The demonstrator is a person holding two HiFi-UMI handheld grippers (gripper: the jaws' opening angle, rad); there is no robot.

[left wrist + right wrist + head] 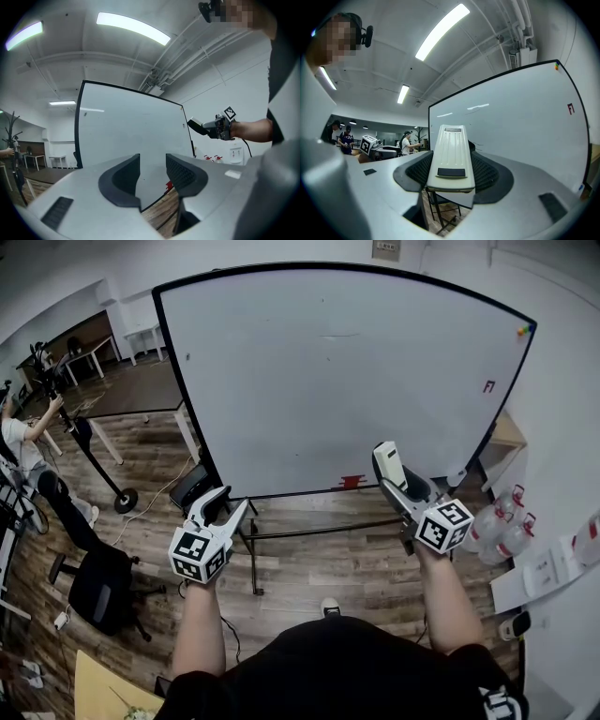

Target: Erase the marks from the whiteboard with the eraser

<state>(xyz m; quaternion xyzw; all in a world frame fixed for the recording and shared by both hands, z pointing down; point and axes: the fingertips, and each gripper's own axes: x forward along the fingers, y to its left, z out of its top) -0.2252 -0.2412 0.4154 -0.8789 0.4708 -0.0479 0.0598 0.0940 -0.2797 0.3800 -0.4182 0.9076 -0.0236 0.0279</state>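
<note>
A big whiteboard (328, 381) on a stand fills the middle of the head view. It carries a faint line (328, 335) near the top, a small red mark (488, 386) at the right, and a red mark (352, 482) at its bottom edge. My right gripper (397, 487) is shut on a cream eraser (387, 463), held below the board's lower right part and apart from it. The right gripper view shows the eraser (450, 154) clamped between the jaws. My left gripper (234, 503) stands open and empty at the lower left; its fingers (180, 173) frame the board (131, 136).
The board's black stand legs (258, 549) reach onto the wood floor. A black office chair (98, 582) and a person (19, 442) are at the left. Water bottles (502, 531) stand at the right by the wall. A black box (192, 486) sits below the board's left corner.
</note>
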